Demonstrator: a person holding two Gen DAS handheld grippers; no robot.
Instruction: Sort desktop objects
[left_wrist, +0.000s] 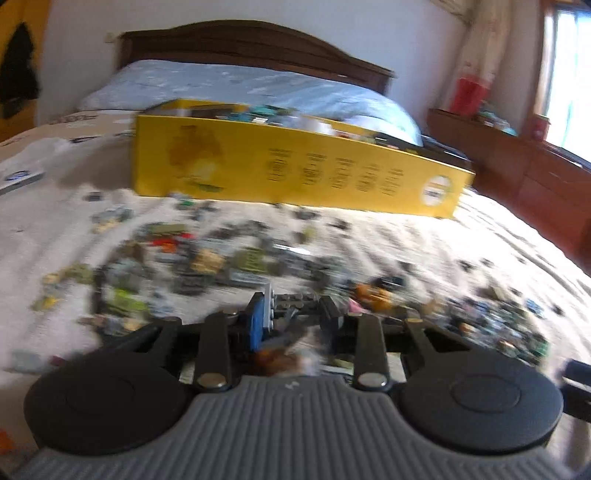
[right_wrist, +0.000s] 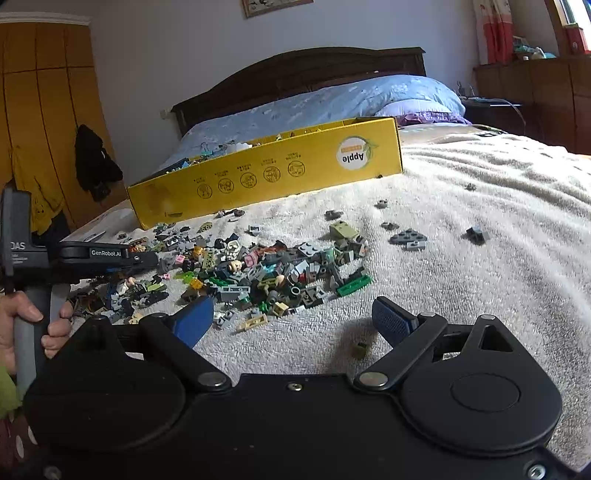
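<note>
The left gripper (left_wrist: 291, 317) has its fingers (left_wrist: 258, 325) drawn close over the toy brick pile (right_wrist: 258, 273); a grey studded plate (left_wrist: 269, 306) sits against the blue pad of the left finger, with dark pieces between the two fingers, but motion blur hides whether the pads press on them. The right gripper (right_wrist: 295, 321) hovers over the white bedspread (right_wrist: 480, 258) with its fingers spread wide and nothing between them; a small olive brick (right_wrist: 361, 349) lies just below them. The pile spreads at 11 o'clock from the right gripper. A yellow cardboard box (right_wrist: 266, 177), holding more pieces, stands beyond the pile at 12 o'clock. A hand (right_wrist: 33, 325) grips the left gripper's handle at 9 o'clock.
</note>
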